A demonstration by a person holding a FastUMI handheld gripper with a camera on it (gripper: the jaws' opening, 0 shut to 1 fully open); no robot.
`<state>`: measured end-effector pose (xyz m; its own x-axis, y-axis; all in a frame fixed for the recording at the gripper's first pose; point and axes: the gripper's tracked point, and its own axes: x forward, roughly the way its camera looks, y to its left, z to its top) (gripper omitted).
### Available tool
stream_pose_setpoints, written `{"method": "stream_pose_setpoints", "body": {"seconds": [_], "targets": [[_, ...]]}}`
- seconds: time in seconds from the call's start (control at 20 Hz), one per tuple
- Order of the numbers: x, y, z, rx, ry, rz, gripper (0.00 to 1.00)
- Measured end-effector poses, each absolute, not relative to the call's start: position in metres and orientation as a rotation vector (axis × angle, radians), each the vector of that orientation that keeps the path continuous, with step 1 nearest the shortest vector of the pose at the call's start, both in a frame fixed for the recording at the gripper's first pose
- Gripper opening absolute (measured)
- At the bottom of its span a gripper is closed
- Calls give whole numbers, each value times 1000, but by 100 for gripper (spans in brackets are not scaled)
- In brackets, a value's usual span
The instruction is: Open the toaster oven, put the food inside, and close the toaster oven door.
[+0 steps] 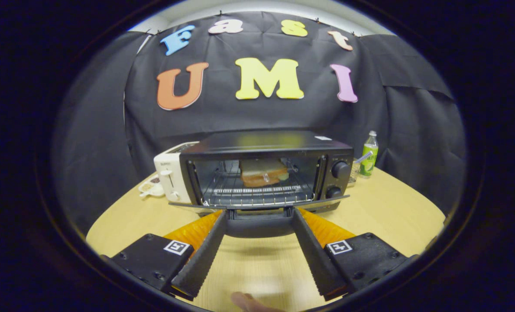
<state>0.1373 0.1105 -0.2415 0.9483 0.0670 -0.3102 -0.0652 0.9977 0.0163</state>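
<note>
Toaster oven stands on the table, door lowered flat, sandwich already on the rack; judged remaining: closing the door. Claw is spread, fingertips at the door's front edge and handle. White toaster and bottle flank the oven, neither obstructing

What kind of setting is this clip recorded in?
Probably a staged recording booth, not a real kitchen: black cloth hangs behind a wooden table holding an open toaster oven with a sandwich inside, a white toaster and a bottle. The open gripper sits at the door's handle.
</note>
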Motion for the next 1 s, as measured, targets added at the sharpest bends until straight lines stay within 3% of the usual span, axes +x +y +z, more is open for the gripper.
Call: {"method": "stream_pose_setpoints", "body": {"seconds": [0.35,1.0], "targets": [[162,117,-216,-20,157,104,99],[80,77,-110,56,162,51,99]]}}
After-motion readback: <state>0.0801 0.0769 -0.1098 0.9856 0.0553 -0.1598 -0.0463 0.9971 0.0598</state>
